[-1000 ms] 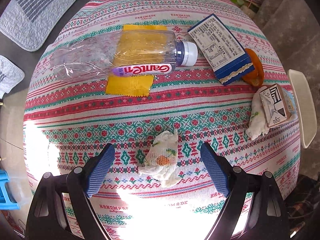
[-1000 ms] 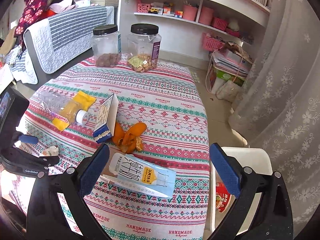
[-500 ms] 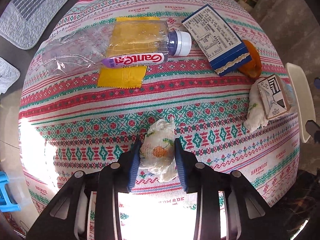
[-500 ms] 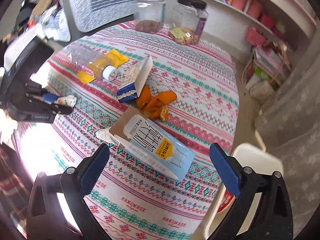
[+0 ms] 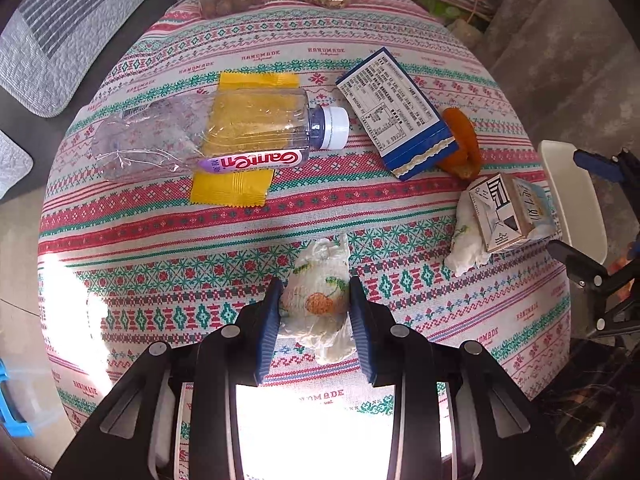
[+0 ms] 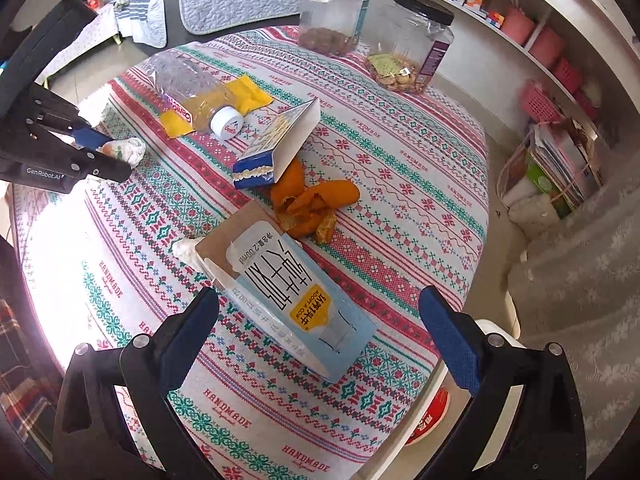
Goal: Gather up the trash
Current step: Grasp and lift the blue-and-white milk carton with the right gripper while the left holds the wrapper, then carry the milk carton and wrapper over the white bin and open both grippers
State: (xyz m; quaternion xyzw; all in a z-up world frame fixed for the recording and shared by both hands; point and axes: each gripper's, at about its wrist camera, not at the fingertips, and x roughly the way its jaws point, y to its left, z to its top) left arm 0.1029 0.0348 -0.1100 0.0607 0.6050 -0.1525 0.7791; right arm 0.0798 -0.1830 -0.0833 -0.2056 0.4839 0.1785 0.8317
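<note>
**Crumpled tissue clamped at the near table edge: risks from here**

The left gripper (image 5: 314, 312) is closed on the crumpled tissue (image 5: 318, 300), gripped near the table's (image 5: 160, 248) near edge; soft paper may slip out or tear. The right gripper (image 6: 320, 320), jaws wide apart, is held over the milk carton (image 6: 296, 296) by the right edge; a skewed closure could push it off. A second tissue (image 5: 466, 240) apparently lies beneath. Farther off, the bottle (image 5: 208, 136) could roll.

Tablecloth (image 5: 332, 50) reads "HANDMADE"; bottle (image 5: 256, 160) "Ganten"; hand-held gripper (image 6: 44, 172) "GenRobot.AI".
</note>
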